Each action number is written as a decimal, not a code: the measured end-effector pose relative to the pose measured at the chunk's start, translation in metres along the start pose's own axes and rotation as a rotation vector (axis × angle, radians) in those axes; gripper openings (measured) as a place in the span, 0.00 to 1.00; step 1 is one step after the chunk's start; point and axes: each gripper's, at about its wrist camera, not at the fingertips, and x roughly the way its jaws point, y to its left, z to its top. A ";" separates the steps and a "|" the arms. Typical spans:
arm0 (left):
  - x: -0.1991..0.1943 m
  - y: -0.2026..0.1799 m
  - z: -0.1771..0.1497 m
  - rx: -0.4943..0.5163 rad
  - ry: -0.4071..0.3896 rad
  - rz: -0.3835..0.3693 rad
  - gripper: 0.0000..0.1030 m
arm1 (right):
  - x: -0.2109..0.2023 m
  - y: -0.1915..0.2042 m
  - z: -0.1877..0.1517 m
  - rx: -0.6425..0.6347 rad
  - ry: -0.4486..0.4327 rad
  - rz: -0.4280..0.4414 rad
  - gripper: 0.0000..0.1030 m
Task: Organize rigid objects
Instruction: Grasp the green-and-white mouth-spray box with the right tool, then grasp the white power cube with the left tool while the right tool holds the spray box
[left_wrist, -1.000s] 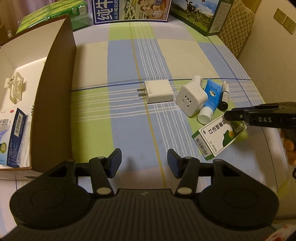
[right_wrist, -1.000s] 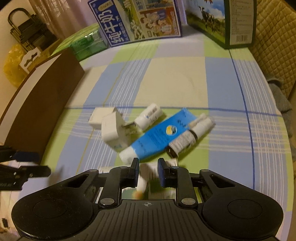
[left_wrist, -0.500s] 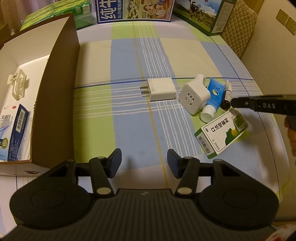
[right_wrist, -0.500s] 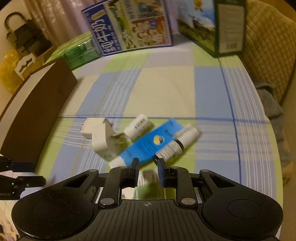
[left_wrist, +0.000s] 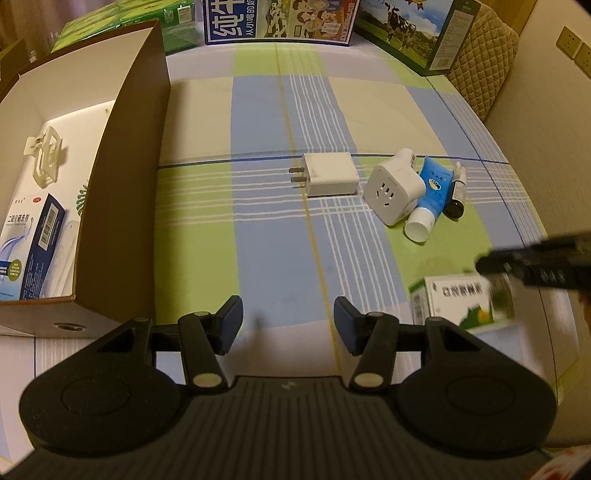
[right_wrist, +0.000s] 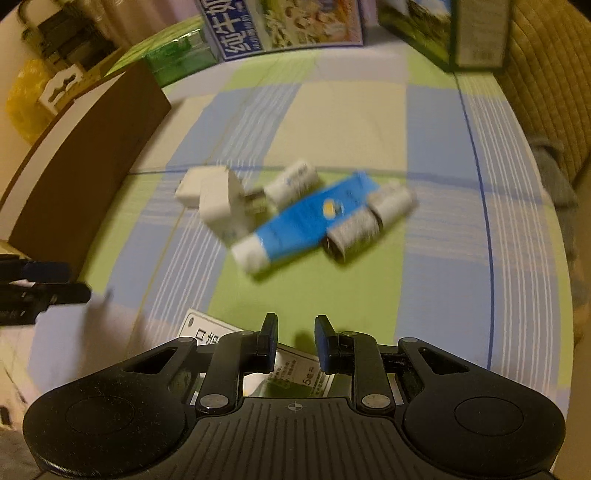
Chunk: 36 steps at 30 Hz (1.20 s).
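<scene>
My left gripper (left_wrist: 288, 325) is open and empty, low over the checked cloth beside the open cardboard box (left_wrist: 122, 177). A white charger (left_wrist: 328, 175), a white cube socket (left_wrist: 393, 194), a blue tube (left_wrist: 428, 199) and a small dark bottle (left_wrist: 457, 192) lie clustered at mid right. My right gripper (right_wrist: 295, 341) has its jaws close on the green-and-white medicine box (right_wrist: 291, 373), seen blurred in the left wrist view (left_wrist: 465, 304). The cluster shows blurred in the right wrist view: socket (right_wrist: 221, 210), tube (right_wrist: 299, 225).
The cardboard box holds a blue medicine box (left_wrist: 33, 243) and a clear plastic clip (left_wrist: 44, 158). Milk cartons (left_wrist: 277, 18) and green packs (left_wrist: 122, 18) line the far edge. A quilted chair back (left_wrist: 487, 55) stands at far right.
My right gripper has carried the green-and-white medicine box away from the cluster, toward the near edge of the cloth. The left gripper has stayed nearly still and open.
</scene>
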 end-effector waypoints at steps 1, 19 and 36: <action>0.000 0.000 -0.001 0.000 0.001 0.000 0.49 | -0.004 -0.001 -0.007 0.024 0.004 -0.002 0.19; -0.003 0.004 -0.019 0.009 0.014 -0.012 0.49 | -0.020 0.066 -0.060 -0.398 -0.027 0.013 0.71; -0.010 -0.014 -0.012 0.085 -0.061 -0.071 0.49 | 0.013 0.066 -0.059 -0.425 -0.006 -0.091 0.51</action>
